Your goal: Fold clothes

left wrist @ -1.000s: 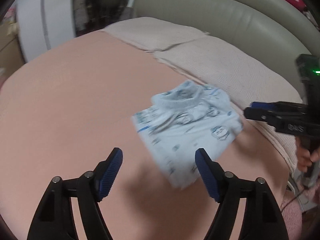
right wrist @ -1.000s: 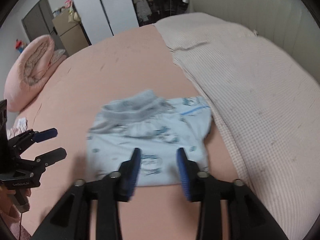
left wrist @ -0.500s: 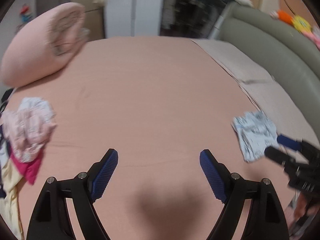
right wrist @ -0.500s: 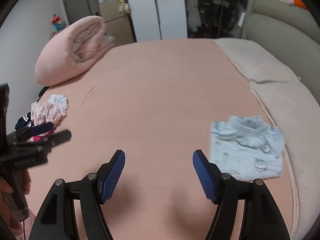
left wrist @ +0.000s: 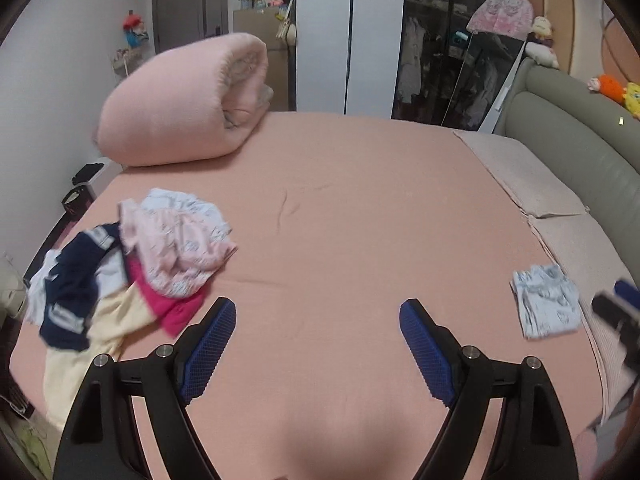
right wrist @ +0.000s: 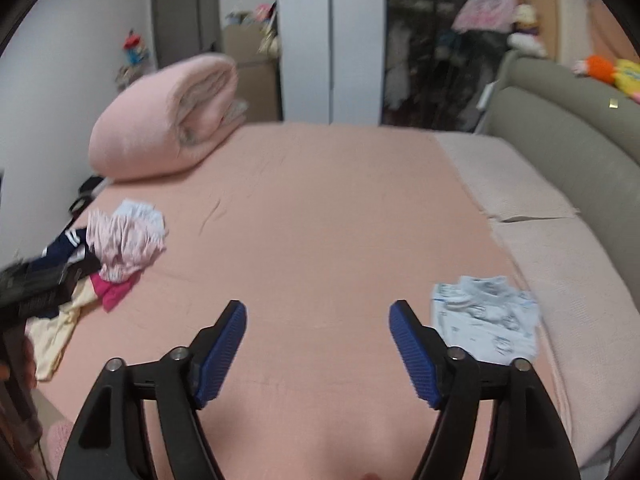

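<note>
A folded light blue printed garment [left wrist: 546, 300] lies at the right of the pink bed sheet [left wrist: 340, 220], next to the beige cover; it also shows in the right wrist view [right wrist: 488, 320]. A heap of unfolded clothes [left wrist: 132, 268], pink, magenta, navy and cream, lies at the bed's left edge; it also shows in the right wrist view [right wrist: 108, 256]. My left gripper [left wrist: 316, 336] is open and empty above the bare sheet. My right gripper [right wrist: 318, 338] is open and empty, just left of the folded garment. Each gripper appears blurred at the edge of the other's view.
A rolled pink duvet [left wrist: 184, 104] lies at the far left corner of the bed. A beige cover [left wrist: 532, 184] and a grey-green headboard [left wrist: 580, 136] run along the right. Wardrobes [left wrist: 348, 32] stand beyond the bed.
Both grippers have pulled back from the folded garment and swung left, so the whole bed and the clothes heap now show. The right gripper's jaws have opened wider.
</note>
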`<state>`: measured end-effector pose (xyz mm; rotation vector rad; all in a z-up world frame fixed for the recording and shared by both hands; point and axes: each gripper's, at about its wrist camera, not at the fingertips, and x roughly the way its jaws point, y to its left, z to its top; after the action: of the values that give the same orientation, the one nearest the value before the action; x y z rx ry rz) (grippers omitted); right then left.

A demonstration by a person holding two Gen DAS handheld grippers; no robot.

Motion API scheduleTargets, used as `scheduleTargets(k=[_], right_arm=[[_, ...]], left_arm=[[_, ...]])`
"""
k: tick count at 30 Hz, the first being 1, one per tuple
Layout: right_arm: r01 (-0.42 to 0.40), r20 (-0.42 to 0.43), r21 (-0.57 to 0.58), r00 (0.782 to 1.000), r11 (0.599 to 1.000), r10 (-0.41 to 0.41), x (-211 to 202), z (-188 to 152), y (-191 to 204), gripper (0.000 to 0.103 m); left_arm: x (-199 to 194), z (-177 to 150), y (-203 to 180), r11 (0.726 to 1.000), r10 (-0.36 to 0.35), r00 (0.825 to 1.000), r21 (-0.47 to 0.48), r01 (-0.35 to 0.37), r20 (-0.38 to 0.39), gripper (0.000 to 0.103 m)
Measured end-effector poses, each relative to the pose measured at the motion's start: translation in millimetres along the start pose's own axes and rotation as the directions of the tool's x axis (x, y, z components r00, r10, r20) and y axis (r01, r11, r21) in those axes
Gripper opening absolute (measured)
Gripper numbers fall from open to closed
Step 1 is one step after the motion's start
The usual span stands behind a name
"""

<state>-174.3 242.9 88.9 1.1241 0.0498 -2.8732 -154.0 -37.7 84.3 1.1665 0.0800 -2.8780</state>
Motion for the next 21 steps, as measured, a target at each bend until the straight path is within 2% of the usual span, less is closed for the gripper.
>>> scheduleTargets(k=[4, 9, 12, 14, 16, 18, 21], right_arm=[[0.026, 0.039, -0.024, 0.999, 0.999, -0.025, -45, -30, 8, 0.083], [0.013, 0.021, -0.041, 1.0, 0.999, -0.012, -83, -80, 26, 0.084], [0.014, 0.012, -0.038, 1.0, 0.999, -0.014, -100, -115, 34, 0.084], [0.018, 0.005, -0.031, 1.0, 0.999, -0.018, -111, -139, 39, 0.088], [-0.002, -0.009, -0.021, 1.0, 1.0, 0.001, -119, -157, 43, 0.089], [-0.012, -0.023, -0.016, 1.0, 1.0, 0.011, -125, -174, 47, 0.089], [-0.011, -0.029, -0.005, 1.0, 1.0, 0.01, -131, -187, 49, 0.089]], left_arm=[[-41, -47, 5, 0.998, -0.059, 0.998, 0.02, 0.059, 0.0, 0.084], [-79, -98, -1, 0.998, -0.058, 0.998, 0.012, 0.058, -0.007, 0.084], [-98, -130, -8, 0.999, -0.026, 0.999, -0.019, 0.026, 0.019, 0.085], [-107, -151, -14, 1.0, -0.013, 1.0, -0.028, 0.014, 0.019, 0.085], [-112, -170, -21, 0.999, -0.035, 0.999, -0.038, 0.035, 0.002, 0.087], [-114, -183, -26, 0.996, -0.078, 0.997, -0.036, 0.078, -0.013, 0.091], [-116, -192, -33, 0.997, -0.07, 0.998, -0.029, 0.069, -0.002, 0.092]])
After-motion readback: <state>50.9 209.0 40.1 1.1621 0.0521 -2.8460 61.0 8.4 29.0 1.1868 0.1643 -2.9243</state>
